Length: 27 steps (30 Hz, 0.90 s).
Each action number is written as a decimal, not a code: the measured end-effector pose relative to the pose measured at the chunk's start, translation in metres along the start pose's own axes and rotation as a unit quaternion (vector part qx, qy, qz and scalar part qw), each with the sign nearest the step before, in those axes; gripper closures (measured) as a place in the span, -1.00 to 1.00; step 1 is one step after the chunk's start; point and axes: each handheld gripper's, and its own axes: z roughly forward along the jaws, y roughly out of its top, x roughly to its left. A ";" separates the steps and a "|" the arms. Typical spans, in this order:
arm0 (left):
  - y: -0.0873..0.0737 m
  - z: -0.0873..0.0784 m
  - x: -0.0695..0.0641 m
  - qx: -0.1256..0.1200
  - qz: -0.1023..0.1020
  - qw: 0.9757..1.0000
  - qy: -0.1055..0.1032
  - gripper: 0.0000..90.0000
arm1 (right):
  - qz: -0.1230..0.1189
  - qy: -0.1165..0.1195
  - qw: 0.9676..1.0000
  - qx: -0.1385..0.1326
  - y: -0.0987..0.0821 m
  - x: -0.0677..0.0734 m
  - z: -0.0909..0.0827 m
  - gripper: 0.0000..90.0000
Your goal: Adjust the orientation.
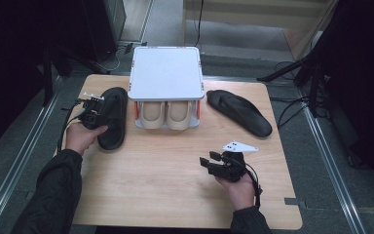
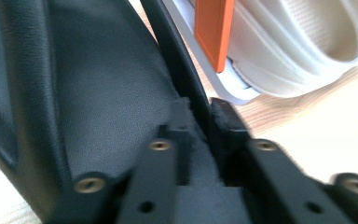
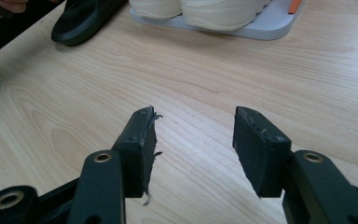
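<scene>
1. Black slipper point(image 1: 112, 118): lies flat on the surface point(image 1: 175, 185), left-centre of the high view, just left of the rack. In the left gripper view point(image 2: 98, 84) it covers the left half of the frame, w/ its raised rim running down the middle.
2. No brand, label or writing readable on the slipper or anywhere else.
3. Left gripper point(image 1: 97, 108): at the slipper's left edge in the high view, held by the left hand point(image 1: 80, 137). In its own view point(image 2: 199, 123) the slipper's rim sits btwn the two jaws; jaws only narrowly apart. Can't tell if the pads press on the rim or stand just off it.
4. Right gripper point(image 1: 208, 162): lower right of centre in the high view, held by the right hand point(image 1: 241, 190), well apart from both slippers. In its own view point(image 3: 195, 140) the jaws stand wide apart w/ bare wood btwn them, nothing held.
5. Second black slipper point(image 1: 238, 112): upper right of the surface, just right of the rack, lying at an angle.
6. Rack point(image 1: 165, 73): white, flat top, orange side posts, upper centre of the high view. Pair of cream shoes point(image 1: 166, 116) on its lower level, side by side, touching.
7. Right gripper view also shows the first slipper's end at upper left and the cream shoes along the top.
</scene>
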 end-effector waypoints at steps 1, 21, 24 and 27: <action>0.001 -0.005 0.001 -0.005 0.002 1.000 0.007 0.64 | 0.001 0.000 1.000 0.000 0.000 0.000 0.000 0.10; 0.003 -0.017 0.051 -0.049 -0.033 0.995 0.075 -0.06 | -0.003 -0.002 1.000 0.008 0.000 0.000 0.003 0.10; 0.002 -0.008 0.051 -0.034 -0.022 0.996 0.084 -0.06 | -0.004 -0.002 1.000 0.008 0.000 0.000 0.004 0.10; 0.001 -0.004 0.051 -0.037 -0.009 0.994 0.098 0.02 | -0.003 -0.002 1.000 0.009 0.000 0.000 0.004 0.10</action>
